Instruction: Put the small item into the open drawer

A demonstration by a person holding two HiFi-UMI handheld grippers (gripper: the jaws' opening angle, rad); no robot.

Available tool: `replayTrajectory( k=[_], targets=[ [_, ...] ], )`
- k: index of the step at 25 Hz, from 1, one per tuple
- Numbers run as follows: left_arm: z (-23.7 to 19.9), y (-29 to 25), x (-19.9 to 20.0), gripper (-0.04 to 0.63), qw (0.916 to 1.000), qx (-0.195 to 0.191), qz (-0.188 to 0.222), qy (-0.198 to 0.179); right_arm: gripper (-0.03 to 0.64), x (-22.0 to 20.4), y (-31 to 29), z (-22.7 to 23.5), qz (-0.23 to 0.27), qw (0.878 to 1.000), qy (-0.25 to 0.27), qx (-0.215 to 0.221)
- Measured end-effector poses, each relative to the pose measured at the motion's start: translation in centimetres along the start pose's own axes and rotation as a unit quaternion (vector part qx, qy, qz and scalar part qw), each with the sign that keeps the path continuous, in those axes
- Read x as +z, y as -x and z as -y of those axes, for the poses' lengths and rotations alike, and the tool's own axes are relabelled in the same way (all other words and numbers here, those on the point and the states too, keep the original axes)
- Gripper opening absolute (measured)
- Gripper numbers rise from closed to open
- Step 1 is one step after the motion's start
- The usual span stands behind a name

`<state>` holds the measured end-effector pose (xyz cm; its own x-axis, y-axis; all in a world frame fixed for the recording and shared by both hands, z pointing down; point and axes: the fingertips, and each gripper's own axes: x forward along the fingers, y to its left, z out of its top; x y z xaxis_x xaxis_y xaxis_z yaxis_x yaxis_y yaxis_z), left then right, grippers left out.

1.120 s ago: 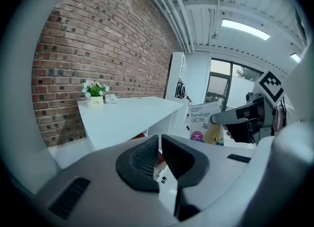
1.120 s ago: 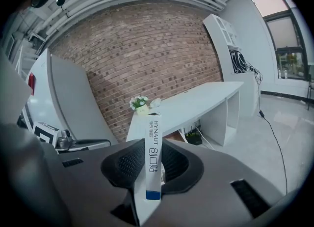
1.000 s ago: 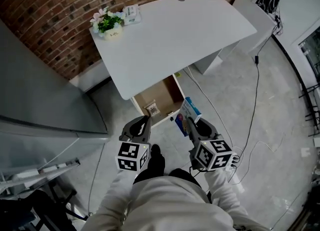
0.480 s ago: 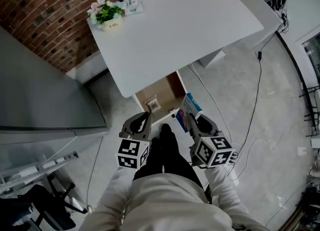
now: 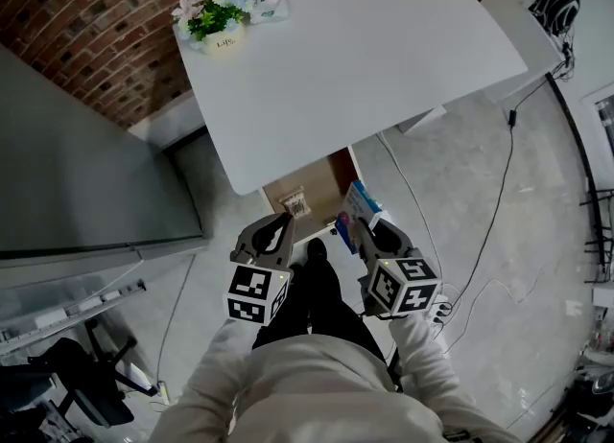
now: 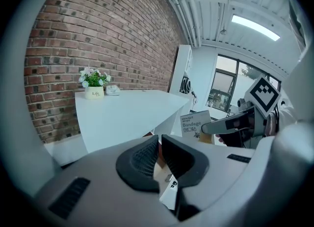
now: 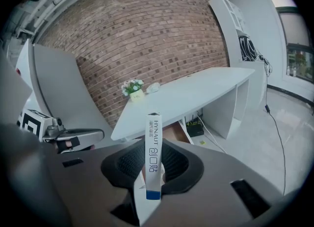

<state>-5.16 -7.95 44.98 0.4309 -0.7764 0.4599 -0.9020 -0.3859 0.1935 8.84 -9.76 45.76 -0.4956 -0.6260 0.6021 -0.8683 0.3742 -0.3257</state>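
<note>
The right gripper [image 5: 363,232] pinches a slim white box [image 7: 153,158] printed "HYNAUT" and "Bandage", upright just in front of the open drawer [image 5: 321,182] under the white desk [image 5: 365,67]. The left gripper [image 6: 159,145] has its jaws drawn together, empty; the flower pot [image 5: 223,40] reads "Life"

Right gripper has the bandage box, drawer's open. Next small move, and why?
Probably ease the right gripper forward and left over the open drawer: the bandage box is clamped between its jaws but sits beside the drawer's front corner, not above it.
</note>
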Motion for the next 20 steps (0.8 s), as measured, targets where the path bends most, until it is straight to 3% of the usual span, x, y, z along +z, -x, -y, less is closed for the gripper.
replayTrajectory(
  k=[9,20],
  targets=[
    [0.0,-3.0,-1.1,0.034,0.9995,0.006,-0.02,0.022,0.107,-1.4,-4.5,2.7,-0.05,0.999,0.004,0.003],
    [-1.7,-4.0,-1.9,0.034,0.9976,0.042,-0.032,0.046,0.107,-3.3,-10.6,4.9,-0.11,0.993,0.051,0.004]
  ],
)
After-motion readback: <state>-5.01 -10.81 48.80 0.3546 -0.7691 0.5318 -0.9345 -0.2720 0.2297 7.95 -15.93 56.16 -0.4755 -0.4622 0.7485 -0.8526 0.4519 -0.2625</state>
